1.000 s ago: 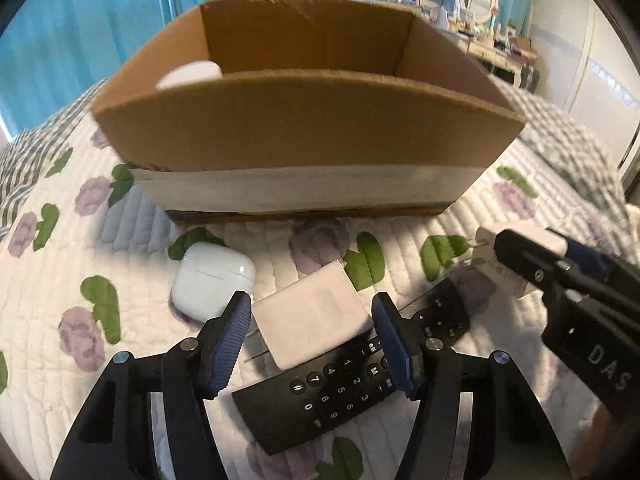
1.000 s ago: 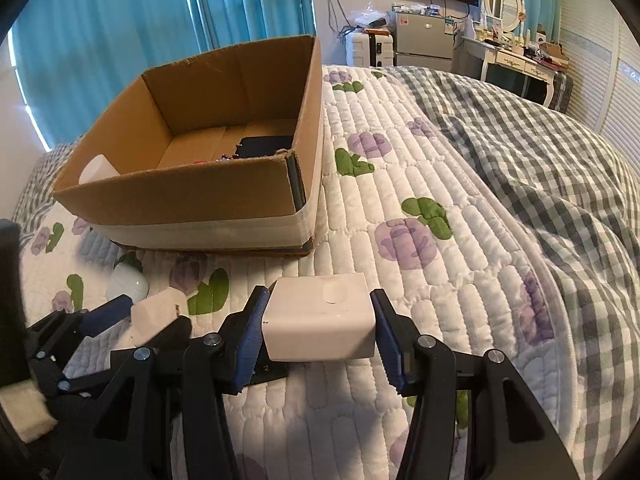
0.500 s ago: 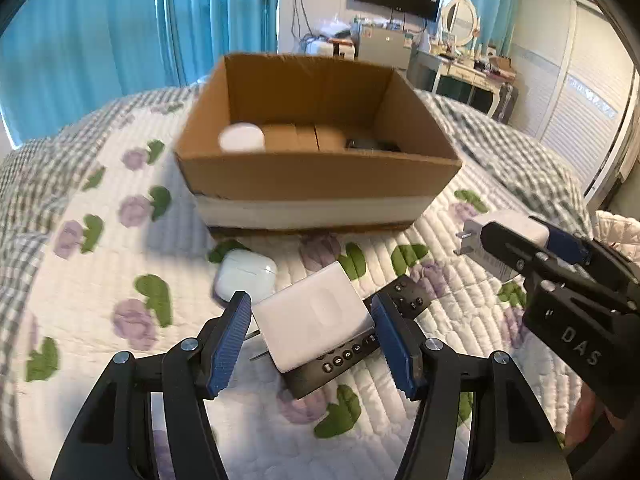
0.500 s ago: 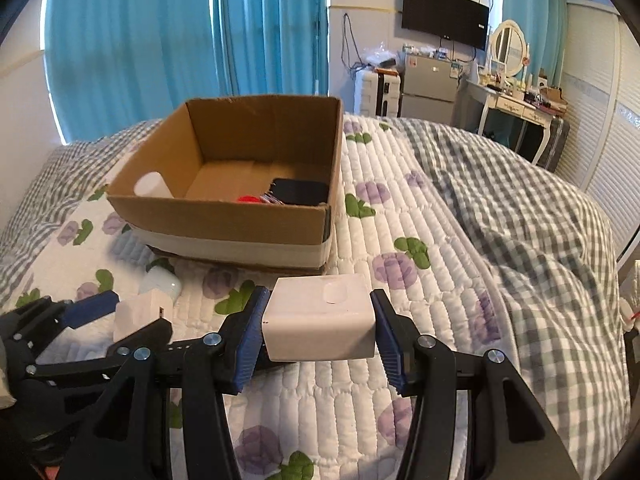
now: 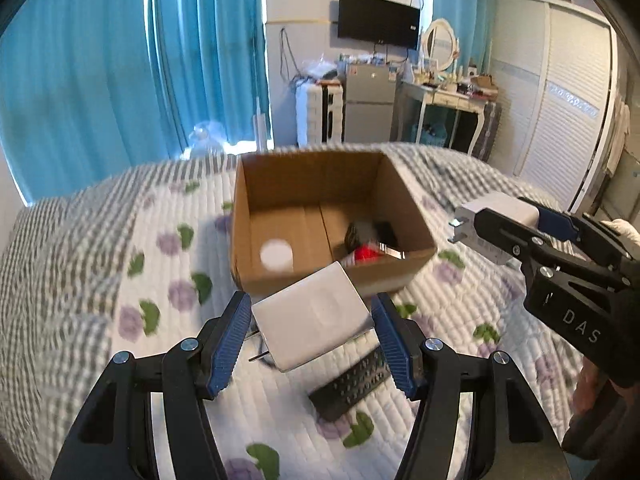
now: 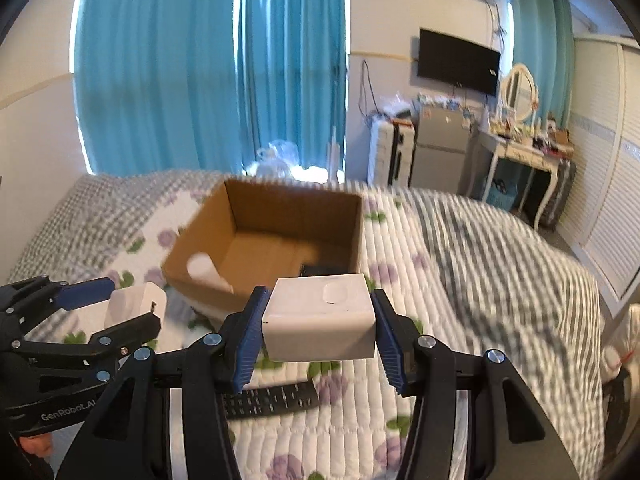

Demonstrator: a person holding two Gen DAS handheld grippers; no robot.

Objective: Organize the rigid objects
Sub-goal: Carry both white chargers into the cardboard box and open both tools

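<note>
My left gripper [image 5: 312, 332] is shut on a white plug adapter [image 5: 312, 316], tilted, its metal prongs showing at the lower left. My right gripper [image 6: 318, 326] is shut on a second white charger block [image 6: 320, 320]; the same block [image 5: 494, 220] shows at the right of the left wrist view. Both hang above the bed, short of an open cardboard box [image 5: 332, 220]. Inside the box lie a white round thing [image 5: 276, 254], a red item [image 5: 366, 254] and dark objects [image 5: 372, 232]. A black remote [image 5: 352, 384] lies on the quilt below the left gripper.
The flowered quilt [image 5: 160, 288] covers the bed, with a checked blanket [image 6: 500, 248] on the right. Blue curtains, a wall TV, a small fridge and a dressing table stand behind the bed. White louvred wardrobe doors [image 5: 560, 120] line the right side.
Both grippers have risen with their white blocks, so the box now sits lower and smaller and its inside shows. The earbuds case beside the remote has dropped out of sight.
</note>
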